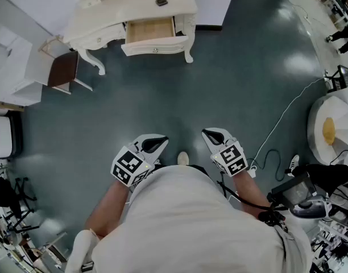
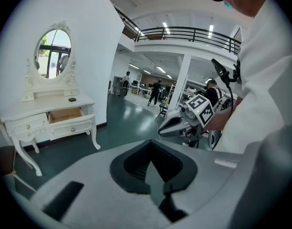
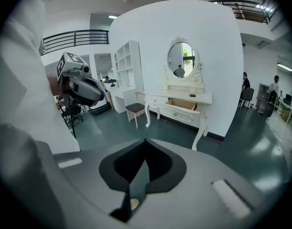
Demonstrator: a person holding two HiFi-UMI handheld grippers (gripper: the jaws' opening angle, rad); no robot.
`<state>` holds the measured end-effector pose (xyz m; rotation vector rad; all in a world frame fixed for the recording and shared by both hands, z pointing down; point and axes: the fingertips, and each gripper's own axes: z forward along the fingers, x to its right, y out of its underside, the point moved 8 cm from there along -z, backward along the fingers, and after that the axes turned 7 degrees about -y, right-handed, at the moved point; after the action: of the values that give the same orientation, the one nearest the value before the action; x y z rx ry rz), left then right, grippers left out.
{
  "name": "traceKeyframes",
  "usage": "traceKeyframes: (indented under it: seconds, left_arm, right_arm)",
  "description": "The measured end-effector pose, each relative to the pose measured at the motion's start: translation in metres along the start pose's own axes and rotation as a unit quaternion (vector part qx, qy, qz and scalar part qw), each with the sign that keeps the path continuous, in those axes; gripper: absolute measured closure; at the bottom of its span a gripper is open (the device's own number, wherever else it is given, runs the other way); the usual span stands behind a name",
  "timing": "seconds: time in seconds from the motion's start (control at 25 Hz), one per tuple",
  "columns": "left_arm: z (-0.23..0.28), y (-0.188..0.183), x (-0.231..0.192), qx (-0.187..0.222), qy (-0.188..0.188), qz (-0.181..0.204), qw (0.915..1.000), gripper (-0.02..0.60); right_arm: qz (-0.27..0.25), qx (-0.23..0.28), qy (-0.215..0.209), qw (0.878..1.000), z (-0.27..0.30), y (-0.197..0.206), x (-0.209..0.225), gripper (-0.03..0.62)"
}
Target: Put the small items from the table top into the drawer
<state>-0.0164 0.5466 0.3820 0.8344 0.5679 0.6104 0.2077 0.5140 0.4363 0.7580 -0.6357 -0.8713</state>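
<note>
A white dressing table (image 1: 106, 24) stands far ahead across the floor, its drawer (image 1: 150, 30) pulled open and showing a bare wooden bottom. One small dark item (image 1: 161, 2) lies on the table top. Both grippers hang close to my body, well away from the table. My left gripper (image 1: 157, 144) is shut with nothing in it, and so is my right gripper (image 1: 211, 135). In the left gripper view the left gripper (image 2: 150, 144) has the drawer (image 2: 65, 114) and dark item (image 2: 72, 99) at far left. The right gripper (image 3: 145, 142) faces the drawer (image 3: 184, 104).
A brown-seated stool (image 1: 63, 70) stands left of the table beside a white shelf unit (image 1: 20, 67). A white cable (image 1: 282, 124) trails over the green floor at right, near equipment and a stand (image 1: 302, 195). An oval mirror (image 3: 181, 60) tops the table.
</note>
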Motion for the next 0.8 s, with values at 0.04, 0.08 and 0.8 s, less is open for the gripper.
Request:
traceKeyframes:
  seconds: [0.04,0.08,0.8]
  left_arm:
    - [0.002,-0.002,0.002,0.004,-0.003,0.001,1.0,0.58]
    - [0.005,-0.004,0.003,0.007,-0.006,0.003,1.0,0.58]
    - [0.014,-0.01,-0.1,0.032,-0.014,-0.031,0.9989,0.58]
  right_arm:
    - [-0.004,0.0,-0.002,1.0,-0.001,0.002,0.001,0.594]
    - [-0.007,-0.001,-0.003,1.0,-0.002,0.003,0.003,0.594]
    - [-0.018,-0.026,-0.004,0.999,0.079,-0.051,0.059,0.594]
